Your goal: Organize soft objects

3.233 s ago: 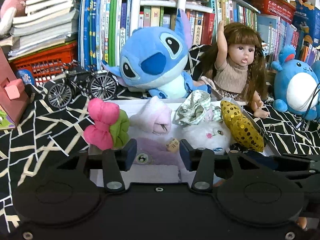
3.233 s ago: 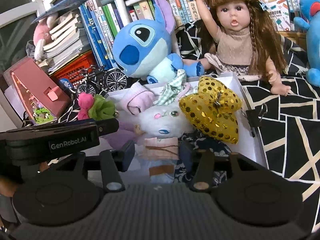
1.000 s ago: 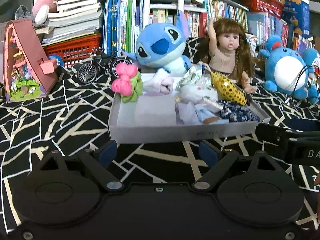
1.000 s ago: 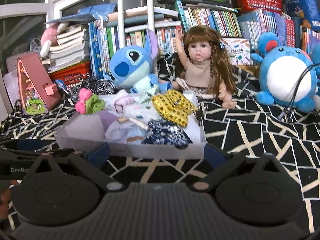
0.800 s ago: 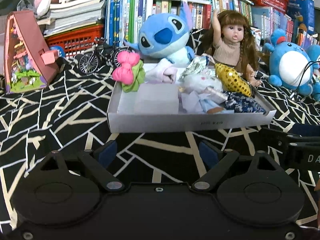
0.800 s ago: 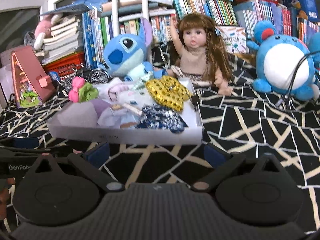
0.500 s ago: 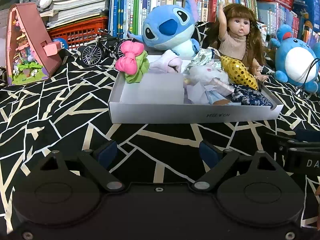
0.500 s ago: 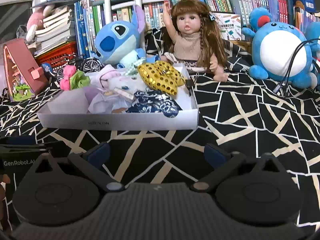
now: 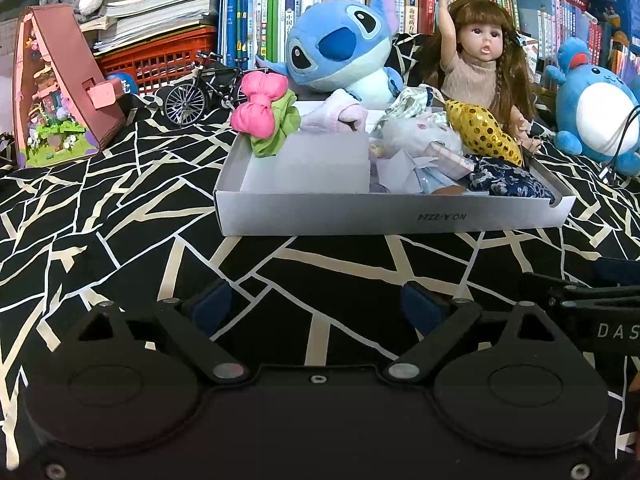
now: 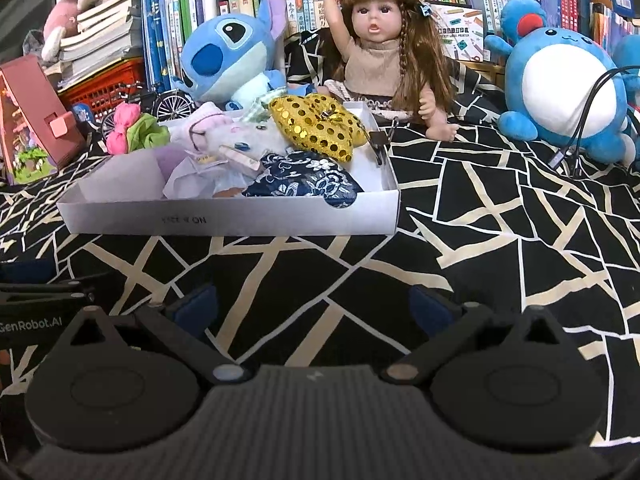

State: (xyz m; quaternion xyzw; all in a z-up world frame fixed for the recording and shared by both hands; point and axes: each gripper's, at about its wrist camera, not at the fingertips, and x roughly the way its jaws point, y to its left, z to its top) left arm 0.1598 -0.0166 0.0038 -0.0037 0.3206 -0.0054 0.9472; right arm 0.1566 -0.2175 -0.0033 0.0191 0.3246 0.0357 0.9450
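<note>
1. Nearest the cameras, the left tool [image 9: 316,304] has its two blue-padded fingers spread wide with nothing between them; its jaws have just been opening a little further. Only the black cloth with pale crack-like lines [image 9: 100,216] shows beneath it.
2. The right tool [image 10: 312,308] is likewise spread wide and holds nothing. It sits just beside the left tool, each showing at the edge of the other's view.
3. Beyond both tools, well apart from the fingertips, a shallow white cardboard box [image 9: 384,214] rests on the patterned cloth with its long side facing the tools.
4. Inside the box lie the soft things. At the near right corner is a dark blue floral pouch [image 10: 308,184].
5. Left of it is pale lilac and white fabric [image 10: 200,176], and the box's left part holds a plain lilac-white block [image 9: 320,164].
6. Further back in the box sit a white fluffy plush [image 9: 412,134], a gold sequinned bow [image 10: 320,126] and a pale pink folded cloth [image 9: 336,114].
7. A pink and green fabric bow [image 9: 266,110] perches on the box's far left corner.
8. Behind the box sit a blue alien plush [image 9: 340,48] and a long-haired doll [image 10: 380,44] with one arm raised.
9. To the right is a round blue plush [image 10: 560,76]; to the left, a model bicycle [image 9: 200,88] and a pink triangular toy house [image 9: 56,92].
10. Furthest back, shelves of books [image 9: 256,12] fill the wall.
</note>
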